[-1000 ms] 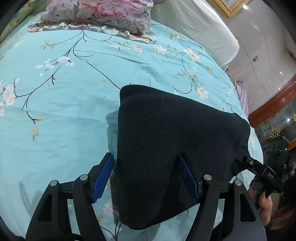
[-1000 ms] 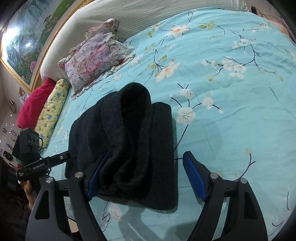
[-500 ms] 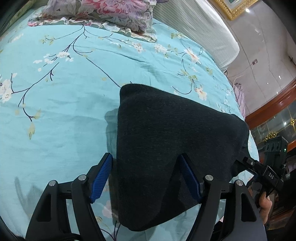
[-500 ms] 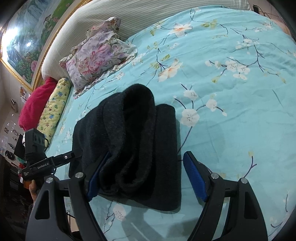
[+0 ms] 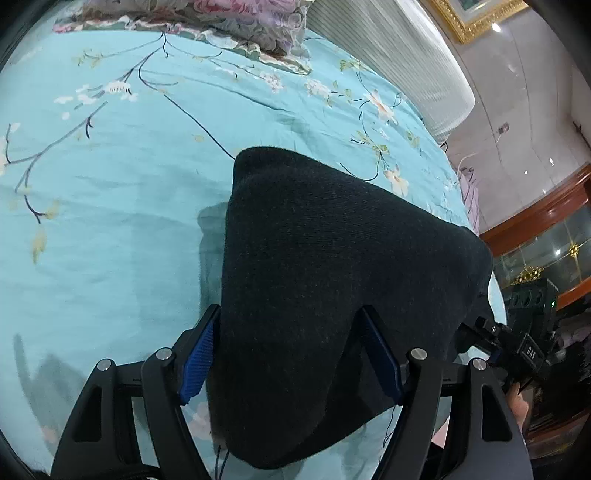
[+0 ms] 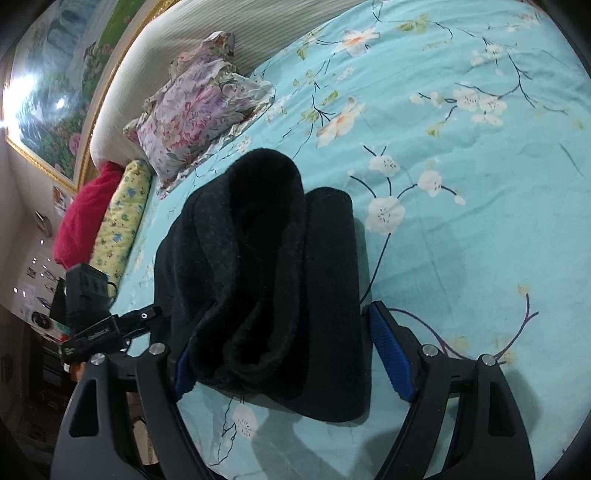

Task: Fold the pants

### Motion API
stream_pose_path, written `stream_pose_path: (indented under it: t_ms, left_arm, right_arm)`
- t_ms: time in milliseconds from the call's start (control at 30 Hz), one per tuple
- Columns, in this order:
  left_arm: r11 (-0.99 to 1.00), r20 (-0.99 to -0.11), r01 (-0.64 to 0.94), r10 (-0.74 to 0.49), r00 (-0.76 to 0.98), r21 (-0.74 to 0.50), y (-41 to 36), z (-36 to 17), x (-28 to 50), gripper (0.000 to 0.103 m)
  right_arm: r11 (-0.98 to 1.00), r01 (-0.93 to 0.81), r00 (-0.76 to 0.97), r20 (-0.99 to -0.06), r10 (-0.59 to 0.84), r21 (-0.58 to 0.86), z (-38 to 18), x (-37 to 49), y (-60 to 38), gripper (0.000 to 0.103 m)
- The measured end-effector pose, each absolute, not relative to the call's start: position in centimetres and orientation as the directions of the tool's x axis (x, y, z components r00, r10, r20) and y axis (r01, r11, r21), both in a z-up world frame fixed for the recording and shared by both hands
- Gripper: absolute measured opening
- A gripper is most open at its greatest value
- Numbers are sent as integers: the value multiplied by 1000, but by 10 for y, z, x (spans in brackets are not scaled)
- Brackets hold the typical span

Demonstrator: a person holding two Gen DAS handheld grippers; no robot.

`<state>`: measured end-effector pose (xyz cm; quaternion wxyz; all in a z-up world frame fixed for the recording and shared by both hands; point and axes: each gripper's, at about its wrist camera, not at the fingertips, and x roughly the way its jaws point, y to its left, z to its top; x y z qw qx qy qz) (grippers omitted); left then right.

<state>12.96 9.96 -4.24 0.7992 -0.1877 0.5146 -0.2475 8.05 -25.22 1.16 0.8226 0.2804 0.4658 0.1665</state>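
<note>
We find the black pants (image 5: 314, 295) folded into a thick bundle on the turquoise flowered bedspread (image 5: 110, 221). In the left wrist view the bundle fills the space between the fingers of the left gripper (image 5: 291, 354) and extends well beyond their tips, with its near end drooping below them. The left blue pad (image 5: 197, 363) lies just beside the cloth edge; the right pad (image 5: 380, 350) is partly covered by cloth. The jaws stand wide, and we cannot tell whether the pads press on the fabric.

In the right wrist view the pants (image 6: 266, 280) show their rolled layers (a raised fold on the left, a flatter panel on the right). They sit between the fingers of the right gripper (image 6: 284, 358), closer to the left pad (image 6: 181, 373), which the fold overlaps. The right pad (image 6: 389, 354) stands just beside the panel's edge, seemingly clear of it. These jaws are likewise spread wide, released rather than clamped so far as we can see.

Beyond the fingertips lies a floral pillow (image 6: 199, 110) against the ribbed headboard (image 6: 229, 33). To the left of the fingers lie a yellow bolster (image 6: 122, 218) and a red cushion (image 6: 85, 218).
</note>
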Motion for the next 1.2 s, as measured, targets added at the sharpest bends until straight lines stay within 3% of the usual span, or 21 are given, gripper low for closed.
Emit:
stream_pose_path:
  t_ms: [233,533,867,1200]
  left_arm:
    - [793,-708,208,-606,363,-572,98,-43,127,52]
    - [813,-705,245,-581,407,-528,94,-27,116,37]
    - [832,-700,269,-553,451,-485,97,-3,100,32]
    - [907,-726,207,-418,546,-366,122,25,74,31]
  right_arm:
    - [807,-57,519,-673,527,588,18,80,-243,69]
    - [832,-85,534,-680,503,548,28,74,-235,59]
    - [843,-115,544,-676,496,526,46,63,-224,54]
    - [815,-197,522,-645,558,545,58,61,-190,53]
